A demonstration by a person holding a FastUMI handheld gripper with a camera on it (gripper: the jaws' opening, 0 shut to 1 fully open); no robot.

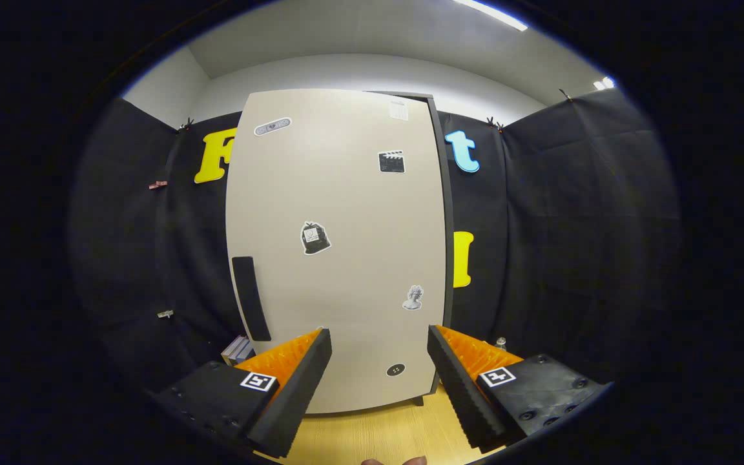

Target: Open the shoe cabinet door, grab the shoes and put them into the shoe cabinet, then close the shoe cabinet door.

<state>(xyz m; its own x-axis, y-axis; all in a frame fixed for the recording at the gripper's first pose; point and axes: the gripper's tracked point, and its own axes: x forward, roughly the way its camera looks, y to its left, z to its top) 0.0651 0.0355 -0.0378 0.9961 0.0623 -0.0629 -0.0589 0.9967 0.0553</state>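
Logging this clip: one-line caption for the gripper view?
Open gripper faces the shut cabinet door, its dark handle ahead of the left finger.

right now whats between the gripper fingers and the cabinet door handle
Nothing: the open gripper faces the shut cabinet door, its handle just beyond the left finger, in the gripper view.

1 cabinet door (340, 258), 1 handle (251, 298), perhaps 6 stickers (314, 238)

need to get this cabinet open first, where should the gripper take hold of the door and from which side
Judging by its shape, take the dark vertical handle near the left edge of the cabinet door. The hinges seem to be on the right, so come straight in from the front. The gripper is open, fingers apart, and the handle lies beyond the left finger.
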